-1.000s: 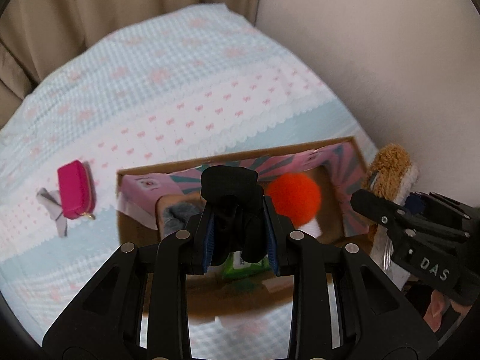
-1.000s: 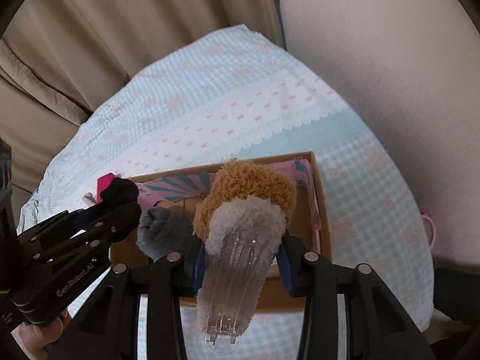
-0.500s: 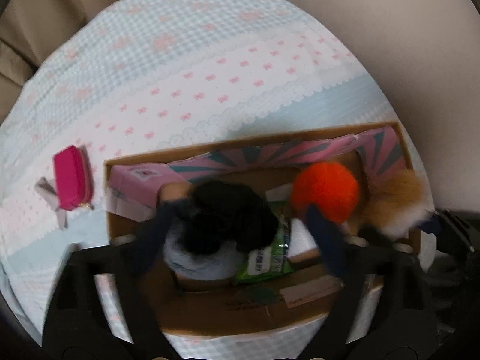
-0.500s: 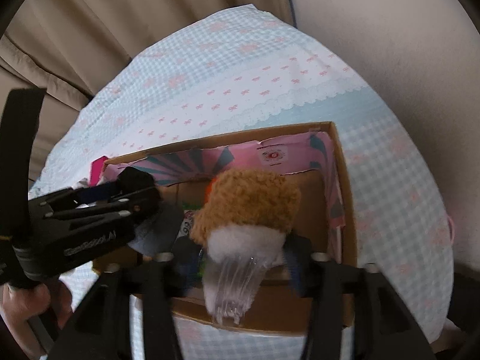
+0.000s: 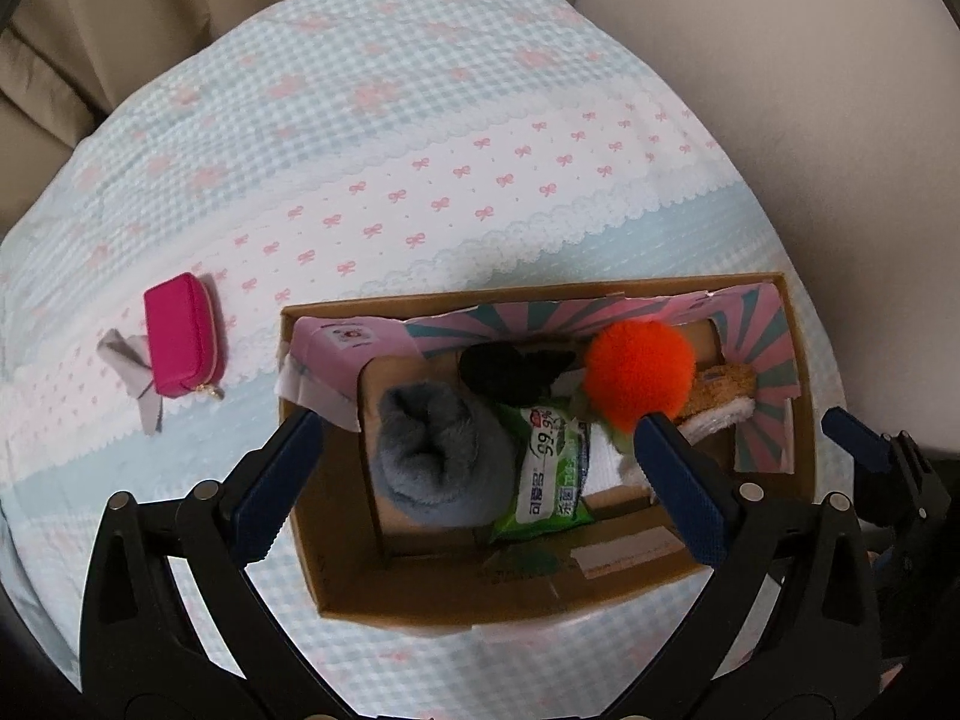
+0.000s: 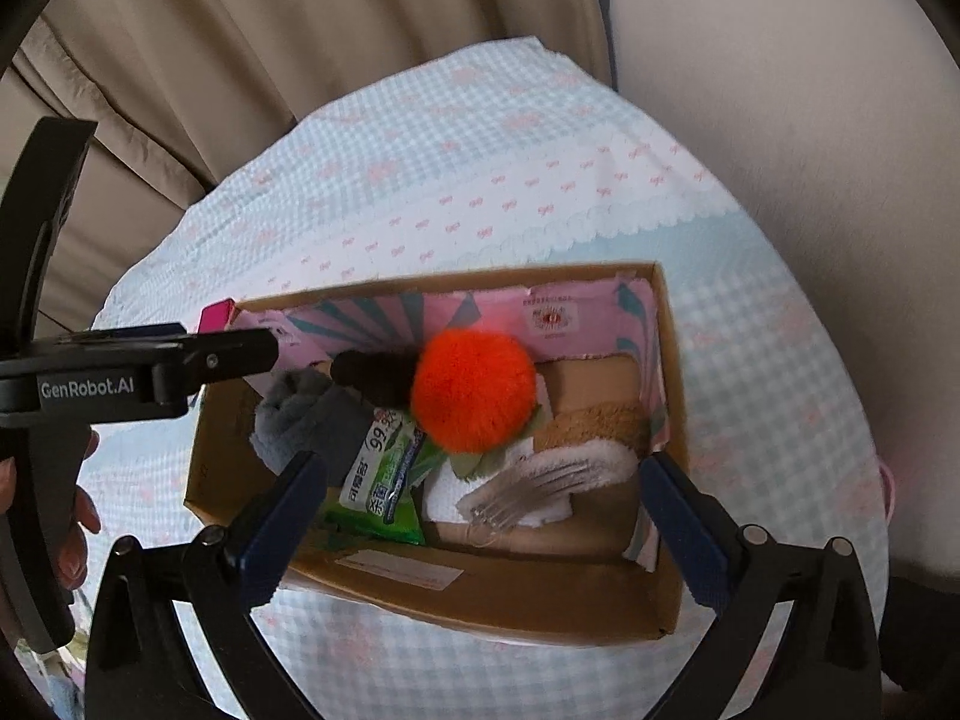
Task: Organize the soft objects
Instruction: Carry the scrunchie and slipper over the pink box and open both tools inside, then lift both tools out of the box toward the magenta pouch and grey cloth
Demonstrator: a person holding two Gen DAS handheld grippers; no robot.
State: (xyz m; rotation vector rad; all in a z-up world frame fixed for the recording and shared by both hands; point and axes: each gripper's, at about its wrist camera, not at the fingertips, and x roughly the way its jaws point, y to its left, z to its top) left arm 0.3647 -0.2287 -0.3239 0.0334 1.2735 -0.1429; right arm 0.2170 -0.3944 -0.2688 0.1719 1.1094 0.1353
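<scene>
An open cardboard box (image 5: 600, 600) (image 6: 480, 600) stands on the bedspread. Inside lie a grey rolled sock (image 5: 438, 456) (image 6: 300, 414), a black soft piece (image 5: 510, 366) (image 6: 372, 381), an orange pompom (image 5: 639, 375) (image 6: 474, 390), a green wipes packet (image 5: 549, 474) (image 6: 384, 480) and a brown-and-white fluffy hair clip (image 5: 720, 396) (image 6: 588, 438). My left gripper (image 5: 477, 426) hovers over the box's left half, open and holding nothing. Over the right half, my right gripper (image 6: 483, 462) has its jaws opening, with nothing pressed between them.
A pink zip pouch (image 5: 183, 336) and a small grey bow (image 5: 135, 372) lie on the bedspread (image 5: 420, 150) left of the box. Beige curtains (image 6: 240, 60) hang behind, and a wall (image 6: 810, 120) runs on the right. A hand (image 6: 78, 516) holds the left gripper's handle.
The left gripper let go of the black piece and the right let go of the fluffy clip; both now lie in the box. Both pairs of jaws spread wide.
</scene>
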